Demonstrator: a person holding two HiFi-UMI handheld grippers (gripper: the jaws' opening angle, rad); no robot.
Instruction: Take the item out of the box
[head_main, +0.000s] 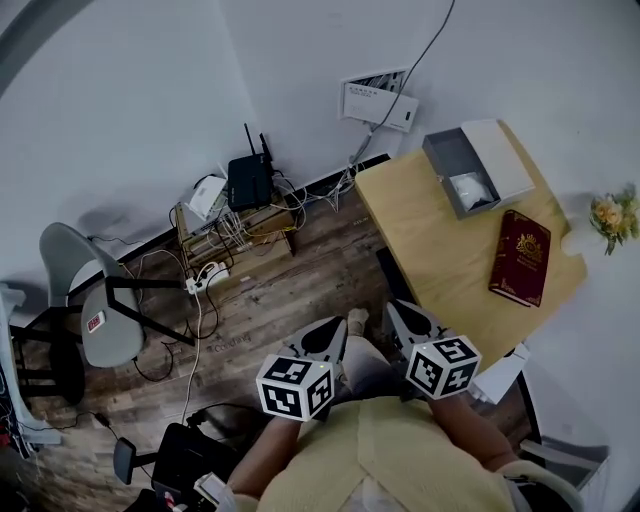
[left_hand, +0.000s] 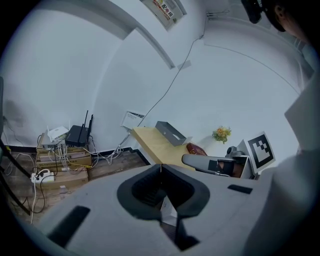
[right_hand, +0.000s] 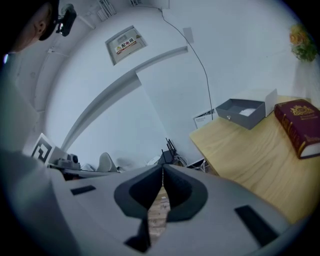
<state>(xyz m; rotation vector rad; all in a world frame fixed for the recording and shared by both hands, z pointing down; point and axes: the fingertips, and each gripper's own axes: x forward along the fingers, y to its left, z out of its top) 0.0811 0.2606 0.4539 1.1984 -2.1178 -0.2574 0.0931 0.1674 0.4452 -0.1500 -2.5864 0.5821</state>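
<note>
Left tool: the left tool (left_hand: 161, 167) has its two grey jaws together at the tips, with nothing between them; in the head view it is held low in front of the person's body, above the floor and well apart from the box

Right tool: the right tool (right_hand: 162, 172) is closed too, its jaws meeting at the tips with nothing clamped; it is just beside the left tool, near the closest corner of the desk and not over the box

Box: the open grey rectangular box (head_main: 450, 160) stands at the far end of the light wooden desk (head_main: 430, 250), close to the wall, with a white lid (head_main: 505, 155) just beside it on its right

Item: a white item (head_main: 470, 188) lies inside the box, toward its nearer end; what it is cannot be told

Book: a dark red hardcover book (head_main: 520, 258) with a gold emblem lies flat on the desk, nearer the person than the box and apart from it

Flowers: a small bunch of yellow-orange flowers (head_main: 612, 215) stands at the desk's right side, near the book

Floor: the dark wood-plank floor (head_main: 300, 270) lies left of the desk; a black router (head_main: 250, 182) with two antennas sits among tangled cables by the wall, and a grey chair (head_main: 90, 295) stands further left
</note>
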